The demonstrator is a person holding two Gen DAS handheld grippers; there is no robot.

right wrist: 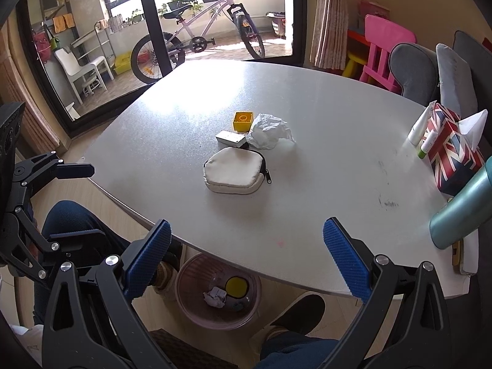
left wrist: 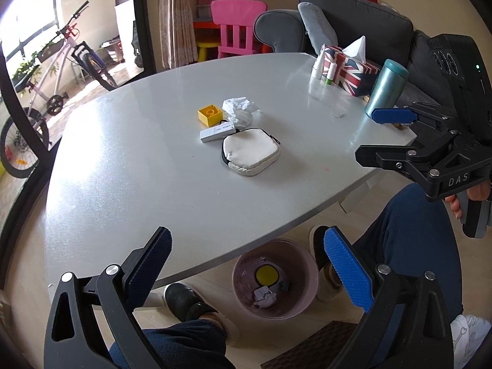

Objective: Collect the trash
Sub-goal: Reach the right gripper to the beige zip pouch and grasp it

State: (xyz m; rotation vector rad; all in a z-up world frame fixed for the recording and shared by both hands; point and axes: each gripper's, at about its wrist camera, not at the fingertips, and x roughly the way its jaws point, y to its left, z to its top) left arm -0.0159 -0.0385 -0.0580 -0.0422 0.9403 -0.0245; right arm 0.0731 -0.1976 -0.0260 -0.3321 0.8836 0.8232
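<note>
A crumpled white tissue (left wrist: 236, 104) (right wrist: 269, 130) lies mid-table beside a yellow block (left wrist: 209, 114) (right wrist: 243, 120), a small white box (left wrist: 219, 131) (right wrist: 231, 139) and a white zip pouch (left wrist: 250, 151) (right wrist: 235, 170). A pink bin (left wrist: 303, 279) (right wrist: 187, 276) stands on the floor under the table's near edge, with crumpled paper and a yellow lid inside. My left gripper (left wrist: 247, 264) is open and empty over the near edge. My right gripper (right wrist: 247, 258) is open and empty too; it also shows in the left wrist view (left wrist: 366, 133).
A grey table (left wrist: 138, 169) (right wrist: 323, 184) carries a Union Jack tissue box (left wrist: 350, 67) (right wrist: 452, 153), small tubes and a teal tumbler (left wrist: 386, 87) (right wrist: 461, 212) at the right. A sofa, pink chair and bicycle stand behind. My legs and shoes flank the bin.
</note>
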